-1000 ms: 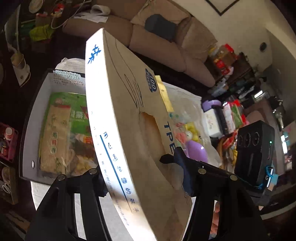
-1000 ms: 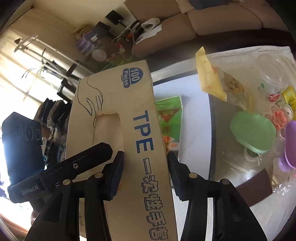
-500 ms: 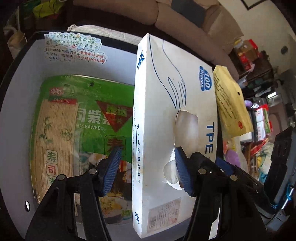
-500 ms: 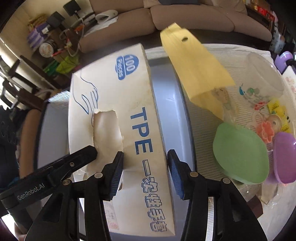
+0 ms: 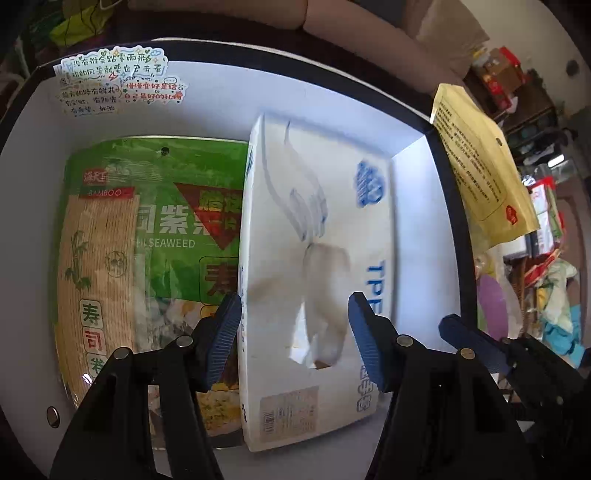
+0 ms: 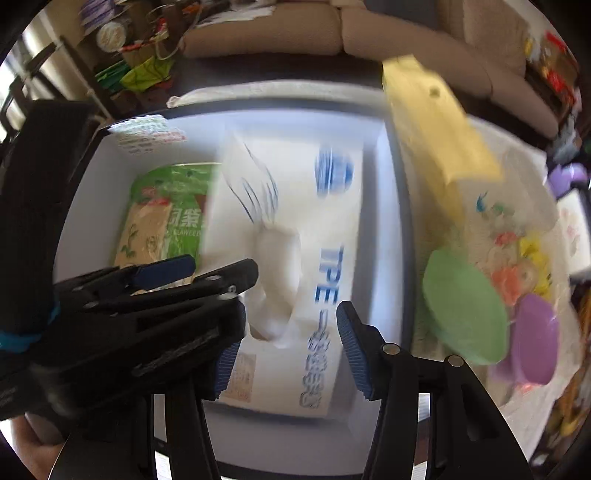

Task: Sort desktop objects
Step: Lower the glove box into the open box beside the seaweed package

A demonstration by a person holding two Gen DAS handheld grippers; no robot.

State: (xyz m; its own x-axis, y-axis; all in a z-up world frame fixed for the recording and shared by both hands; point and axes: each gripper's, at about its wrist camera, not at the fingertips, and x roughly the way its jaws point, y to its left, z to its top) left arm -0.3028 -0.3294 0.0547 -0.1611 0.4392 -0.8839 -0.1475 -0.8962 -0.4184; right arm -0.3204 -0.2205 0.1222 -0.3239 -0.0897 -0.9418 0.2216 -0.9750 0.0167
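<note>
A white TPE glove box (image 5: 317, 266) lies in the white storage box (image 5: 417, 192), beside a green seaweed packet (image 5: 147, 236). My left gripper (image 5: 293, 339) is open, its blue pads apart on either side of the glove box's near end, above it. My right gripper (image 6: 284, 343) is open too, hovering over the same glove box (image 6: 295, 258), with the left gripper crossing in front of it at the left. The storage box (image 6: 384, 229) and the seaweed packet (image 6: 162, 214) also show in the blurred right wrist view.
A yellow pouch (image 5: 476, 162) leans at the storage box's right rim, also in the right wrist view (image 6: 436, 122). On the table to the right lie a green lid (image 6: 465, 306), a purple dish (image 6: 535, 339) and small toys (image 6: 517, 266). A sofa (image 6: 332, 29) stands behind.
The glove box went down from a tilted hold into the storage box. Both grippers opened and let it go, and now stand above it.
</note>
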